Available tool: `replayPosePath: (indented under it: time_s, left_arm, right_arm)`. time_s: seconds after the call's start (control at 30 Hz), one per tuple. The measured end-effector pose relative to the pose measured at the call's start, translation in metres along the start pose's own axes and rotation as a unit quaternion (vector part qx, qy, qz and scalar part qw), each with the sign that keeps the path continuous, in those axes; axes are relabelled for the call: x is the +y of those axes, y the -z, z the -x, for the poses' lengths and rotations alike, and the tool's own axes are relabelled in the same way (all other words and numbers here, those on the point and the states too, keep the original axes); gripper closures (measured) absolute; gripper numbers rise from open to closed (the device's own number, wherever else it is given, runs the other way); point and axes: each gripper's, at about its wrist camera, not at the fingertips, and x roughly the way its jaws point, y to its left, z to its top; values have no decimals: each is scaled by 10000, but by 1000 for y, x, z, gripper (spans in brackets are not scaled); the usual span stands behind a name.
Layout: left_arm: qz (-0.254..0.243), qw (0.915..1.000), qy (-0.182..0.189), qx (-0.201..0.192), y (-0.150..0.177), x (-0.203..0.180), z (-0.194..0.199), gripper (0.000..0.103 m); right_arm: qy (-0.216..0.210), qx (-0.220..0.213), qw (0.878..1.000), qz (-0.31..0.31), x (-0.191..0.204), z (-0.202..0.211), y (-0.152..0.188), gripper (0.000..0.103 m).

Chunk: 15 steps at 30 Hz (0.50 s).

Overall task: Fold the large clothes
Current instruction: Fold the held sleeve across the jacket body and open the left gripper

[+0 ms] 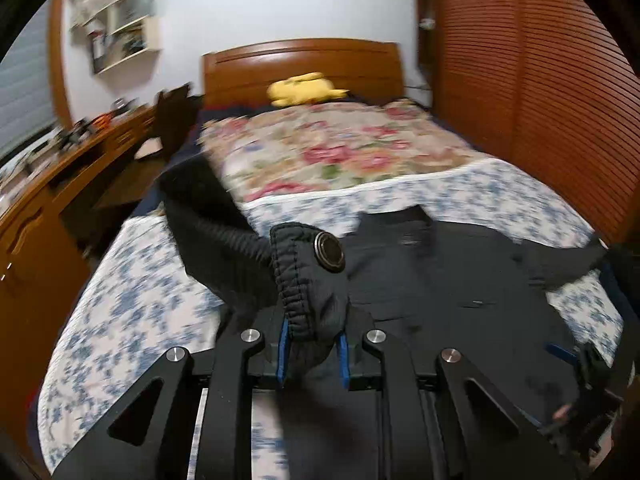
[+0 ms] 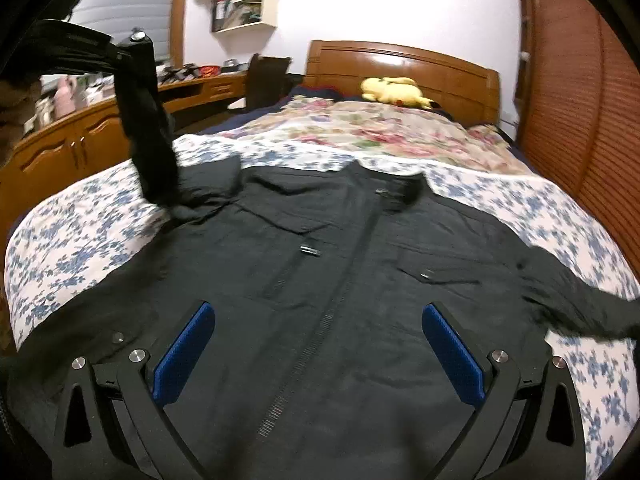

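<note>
1. Bedroom scene: a wooden bed (image 2: 400, 60) with a blue-and-white floral bedspread (image 2: 80, 232) fills both views, and a dark jacket (image 2: 360, 280) lies front-up across its near half, zipper running down the middle.
2. Jacket's sleeve cuff (image 1: 308, 276), elasticated with a round snap button, is clamped between the blue pads of the left gripper (image 1: 310, 356); the jaws are clenched on the fabric.
3. From the right wrist view, that sleeve rises off the bed at about ten o'clock, hanging from the raised left gripper.
4. Right gripper (image 2: 318, 356) hovers over the jacket's lower front with its blue pads spread wide and nothing between them.
5. Opposite sleeve trails off toward four o'clock, lying on the bedspread.
6. Likely step: carrying the lifted sleeve across the chest. To do it well, keep the cuff pinched firmly, swing it toward the zipper line, and lay it flat without dragging the body; the free gripper could press the jacket's front to steady it.
7. Farther out, a flowered quilt (image 2: 360, 128) and a yellow plush toy (image 2: 394, 90) sit near the headboard at twelve o'clock; a wooden desk (image 2: 100, 136) runs along nine o'clock.
</note>
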Motion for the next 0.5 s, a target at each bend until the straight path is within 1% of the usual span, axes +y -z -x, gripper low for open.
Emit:
replayPosePath:
  time_s: [0.17,0.27,0.33,0.43,0.5]
  left_arm:
    - [-198,9996,205,82,17,-30,11,82]
    - [-202,9986,443,201,28,-45,14,76]
    - [-164,9980,583,174,38,-48,22,71]
    - [-97,9982,584,76,49,-55,29,66]
    - [-111,9984,560,10,60,-53,35,65]
  right_arm:
    - [14,-53,9999,-92,-6,14,2,0]
    - [-18,-85,9999,-91,-1,17,1,0]
    - [-54,-101,9999,-94,-1,15,-2,0]
    - [-111,-101,9999,-79,-1,13,-2,0]
    - [-169,-62,9998,-54,0,9,-2,0]
